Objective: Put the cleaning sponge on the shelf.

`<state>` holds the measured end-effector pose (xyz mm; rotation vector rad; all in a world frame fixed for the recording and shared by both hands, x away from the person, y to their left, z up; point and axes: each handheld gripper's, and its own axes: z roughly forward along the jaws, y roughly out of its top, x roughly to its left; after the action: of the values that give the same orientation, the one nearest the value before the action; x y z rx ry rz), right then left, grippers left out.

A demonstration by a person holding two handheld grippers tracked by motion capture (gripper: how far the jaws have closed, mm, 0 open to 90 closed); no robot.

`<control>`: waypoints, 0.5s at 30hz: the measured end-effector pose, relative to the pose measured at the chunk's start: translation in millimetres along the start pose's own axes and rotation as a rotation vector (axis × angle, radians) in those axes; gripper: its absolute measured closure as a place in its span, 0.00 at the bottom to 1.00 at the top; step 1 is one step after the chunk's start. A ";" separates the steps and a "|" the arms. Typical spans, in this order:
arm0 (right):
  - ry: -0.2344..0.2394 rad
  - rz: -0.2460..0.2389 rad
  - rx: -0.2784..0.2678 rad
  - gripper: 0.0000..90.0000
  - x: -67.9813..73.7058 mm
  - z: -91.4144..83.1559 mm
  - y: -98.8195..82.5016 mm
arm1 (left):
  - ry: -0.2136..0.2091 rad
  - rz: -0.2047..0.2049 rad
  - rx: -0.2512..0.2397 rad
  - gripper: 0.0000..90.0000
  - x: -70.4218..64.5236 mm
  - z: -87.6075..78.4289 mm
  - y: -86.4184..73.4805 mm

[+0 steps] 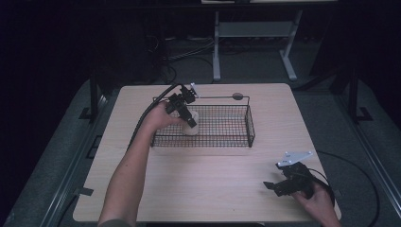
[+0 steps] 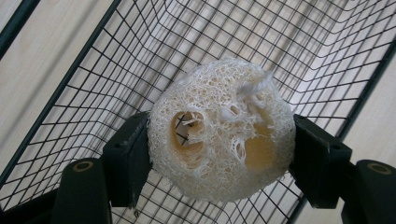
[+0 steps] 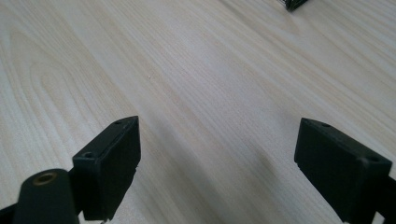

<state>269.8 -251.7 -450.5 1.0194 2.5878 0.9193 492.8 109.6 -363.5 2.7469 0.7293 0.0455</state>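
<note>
L. gripper (image 2: 222, 154): fingers (image 2: 126, 158) clamped on either side of a pale loofah sponge (image 2: 222, 144), porous w/ several holes. Sponge held inside the black wire basket (image 1: 222, 125), nr. its left end, mesh visible behind and below it. Basket sits on the far half of the wooden tabletop (image 1: 203, 179). R. gripper (image 3: 217, 168): fingers (image 3: 112, 163) spread wide, nothing between them, just above bare wood; in high view it rests at the near right corner (image 1: 276, 187), well apart from basket.

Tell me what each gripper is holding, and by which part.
The left gripper clamps a loofah sponge by its opposite sides, over the wire basket. The right gripper holds nothing.
</note>
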 end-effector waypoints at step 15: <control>0.004 0.005 -0.003 0.16 -0.3 0.2 0.6 | 0.005 0.010 0.035 0.31 -3.4 14.5 4.2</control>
<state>270.5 -251.4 -450.4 1.0243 2.5877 0.9262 493.4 100.5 -376.0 2.7851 0.7245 0.0426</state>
